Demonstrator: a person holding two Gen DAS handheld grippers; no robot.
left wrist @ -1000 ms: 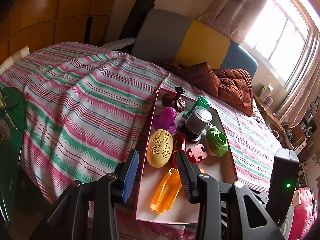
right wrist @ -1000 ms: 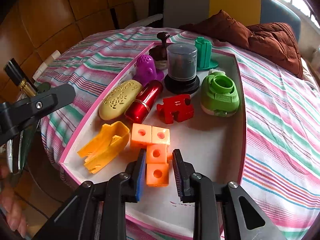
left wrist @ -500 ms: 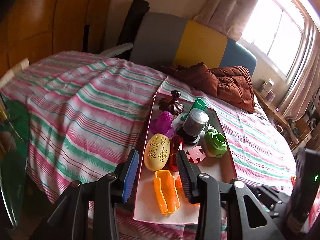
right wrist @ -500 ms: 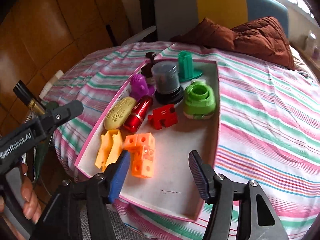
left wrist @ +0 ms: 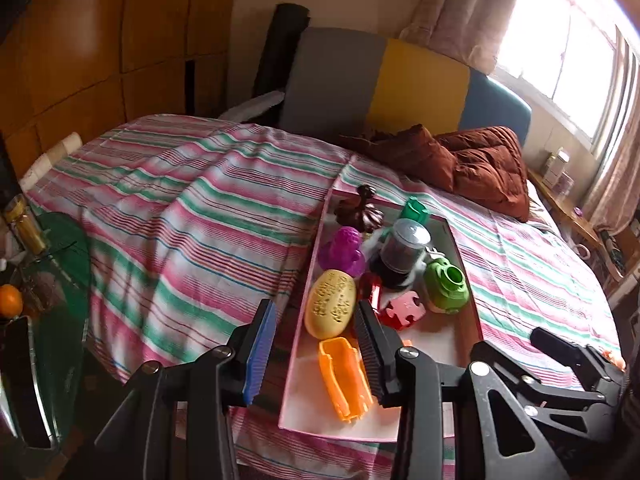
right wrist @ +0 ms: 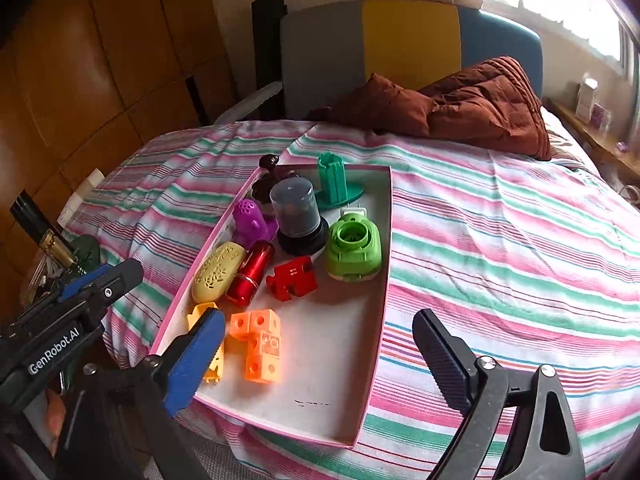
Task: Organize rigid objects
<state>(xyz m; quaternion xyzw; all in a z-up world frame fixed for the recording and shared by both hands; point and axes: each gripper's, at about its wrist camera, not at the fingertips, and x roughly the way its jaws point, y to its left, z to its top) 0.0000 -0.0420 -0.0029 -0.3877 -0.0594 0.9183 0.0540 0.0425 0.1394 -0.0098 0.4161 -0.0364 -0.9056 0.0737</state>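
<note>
Orange block cluster let go, right jaws wide above the tray.

Blue-padded and empty, the right gripper (right wrist: 316, 360) has just been opening, and the orange block cluster (right wrist: 258, 346) lies free in the pink-rimmed tray (right wrist: 374, 364), beside the yellow-orange scoop piece (left wrist: 346, 378). The left gripper (left wrist: 316, 354) hovers half-spread over the tray's near-left corner, gripping nothing. I'd lift the right one straight clear so no finger clips the blocks. Toys crowd the far end; the near-right floor is bare, and the striped bedspread (right wrist: 520, 248) offers open room to the right.
</note>
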